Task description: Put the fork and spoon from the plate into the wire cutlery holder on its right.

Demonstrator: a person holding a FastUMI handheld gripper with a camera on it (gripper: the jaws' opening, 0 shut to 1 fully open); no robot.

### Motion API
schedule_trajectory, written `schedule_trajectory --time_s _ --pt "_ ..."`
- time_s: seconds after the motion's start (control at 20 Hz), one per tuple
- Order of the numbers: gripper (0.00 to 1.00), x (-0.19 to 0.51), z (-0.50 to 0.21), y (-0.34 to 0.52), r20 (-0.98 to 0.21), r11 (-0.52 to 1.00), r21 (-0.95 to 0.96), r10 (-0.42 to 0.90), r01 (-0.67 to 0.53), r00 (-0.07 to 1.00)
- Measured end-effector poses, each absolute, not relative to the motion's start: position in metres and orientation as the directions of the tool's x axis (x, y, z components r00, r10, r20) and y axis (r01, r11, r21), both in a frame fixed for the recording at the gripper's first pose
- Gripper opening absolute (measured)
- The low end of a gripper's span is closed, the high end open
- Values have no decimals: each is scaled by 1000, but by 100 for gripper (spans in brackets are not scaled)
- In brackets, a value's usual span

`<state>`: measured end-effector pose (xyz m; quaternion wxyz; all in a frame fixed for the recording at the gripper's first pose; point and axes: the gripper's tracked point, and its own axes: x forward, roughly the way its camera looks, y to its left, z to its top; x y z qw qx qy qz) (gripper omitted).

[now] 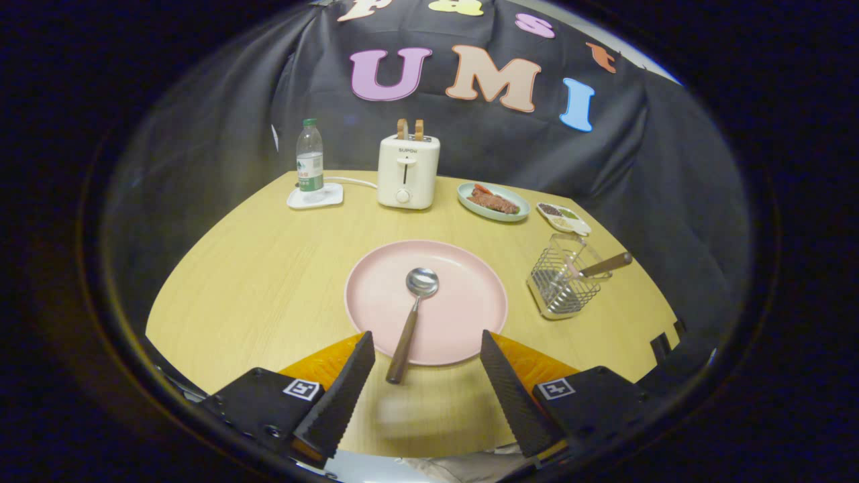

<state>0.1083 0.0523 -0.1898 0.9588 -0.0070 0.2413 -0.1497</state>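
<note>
Spoon (411, 320) lies on the pink plate (463, 315), handle overhanging toward the spread, empty tool (425, 345) for pickup; fork (594, 270) already stands in the wire holder (562, 288).

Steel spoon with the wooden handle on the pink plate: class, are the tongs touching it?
Apart. In the gripper view the open tongs straddle the spoon, with bare tabletop visible between its handle and each finger.
</note>
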Motion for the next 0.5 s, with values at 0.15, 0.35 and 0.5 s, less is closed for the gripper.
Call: schedule_trajectory --time_s 0.15,0.35,0.5 --pt "95 112 -212 59 -477 954 -77 -292 291 829" --pt "77 116 -227 60 -494 947 -103 -315 305 811" --pt "60 121 -227 61 -494 942 -110 -330 319 805"
